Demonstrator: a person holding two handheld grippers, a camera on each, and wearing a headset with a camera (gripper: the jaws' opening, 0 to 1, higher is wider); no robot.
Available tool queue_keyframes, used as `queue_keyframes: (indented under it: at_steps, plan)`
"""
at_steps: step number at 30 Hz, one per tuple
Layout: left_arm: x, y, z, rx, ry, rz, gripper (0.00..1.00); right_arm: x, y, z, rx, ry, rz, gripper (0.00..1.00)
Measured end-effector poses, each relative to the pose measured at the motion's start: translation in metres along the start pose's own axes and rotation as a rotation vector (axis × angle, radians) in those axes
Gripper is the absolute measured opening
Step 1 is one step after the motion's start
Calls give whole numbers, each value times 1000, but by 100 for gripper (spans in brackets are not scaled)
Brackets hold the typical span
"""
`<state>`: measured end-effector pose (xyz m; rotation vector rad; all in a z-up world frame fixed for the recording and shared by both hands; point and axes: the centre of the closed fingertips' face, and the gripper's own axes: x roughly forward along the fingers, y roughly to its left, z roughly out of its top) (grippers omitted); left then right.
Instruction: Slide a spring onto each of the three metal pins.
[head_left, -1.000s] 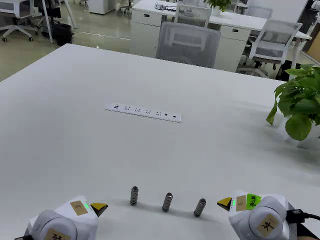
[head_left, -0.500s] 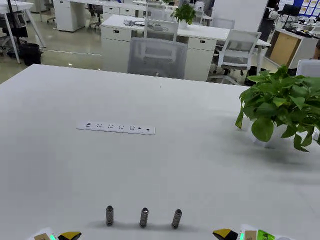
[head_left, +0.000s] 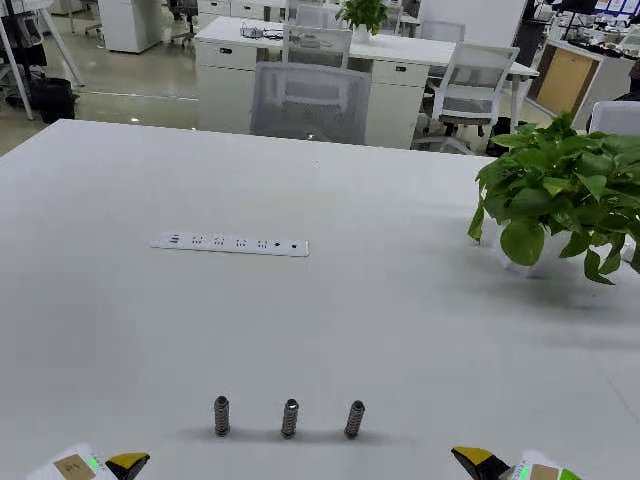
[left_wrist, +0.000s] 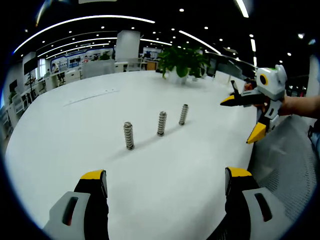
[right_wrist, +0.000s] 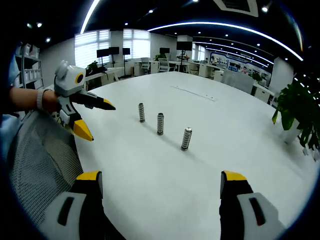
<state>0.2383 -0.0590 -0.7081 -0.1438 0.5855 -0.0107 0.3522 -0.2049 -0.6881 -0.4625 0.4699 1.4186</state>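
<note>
Nearest to me, the left hand-held gripper (left_wrist: 165, 176) has its yellow-tipped jaws spread wide with nothing between them, hanging above the front edge of the white surface (head_left: 400, 330) and touching nothing. The right hand-held gripper (right_wrist: 160, 176) is the same: jaws far apart, empty, off the surface. In the head view their tips peek in at the two bottom corners, well apart from each other. Just beyond and between them, near the front edge, I see a short row: the left pin (head_left: 221, 415), the middle pin (head_left: 290, 418) and the right pin (head_left: 354, 419), evenly spaced and not touching one another. Each is a slim grey metal post wrapped top to bottom in a tight coiled spring (left_wrist: 129, 135), with a small rounded cap showing above the coils. All three stand on end, long axis pointing up from the surface. The right pin seems to lean a little in the head view, and I cannot tell whether that is the lens. Farther back a flat white power strip (head_left: 230, 243) lies on the surface. A leafy potted plant (head_left: 560, 195) sits at the right. Past the far edge are a grey mesh office chair (head_left: 310, 100) and white desks (head_left: 397, 95).
</note>
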Motion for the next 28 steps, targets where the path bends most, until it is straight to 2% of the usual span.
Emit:
queue_keyframes:
  at_steps: [3, 9, 14, 19, 22, 28]
  plan:
    - [0, 0, 0, 2, -5, 2, 100, -2, -1, 4, 26, -35, -27, 99]
    - [-1, -1, 2, -7, -11, 5, 100, -1, -3, 4, 35, -40, -37, 99]
    - [-2, -1, 1, -22, -12, 0, 100, 3, 4, -1, 43, -27, 2, 99]
    - [0, -3, -3, -25, 4, -17, 100, 8, 11, -7, -7, -3, 28, 99]
    - [0, -4, -5, -19, 14, -17, 100, 8, 12, -6, -6, -6, 32, 99]
    - [-2, 1, 0, -26, -3, 0, 100, 7, 10, -4, -4, -11, 24, 99]
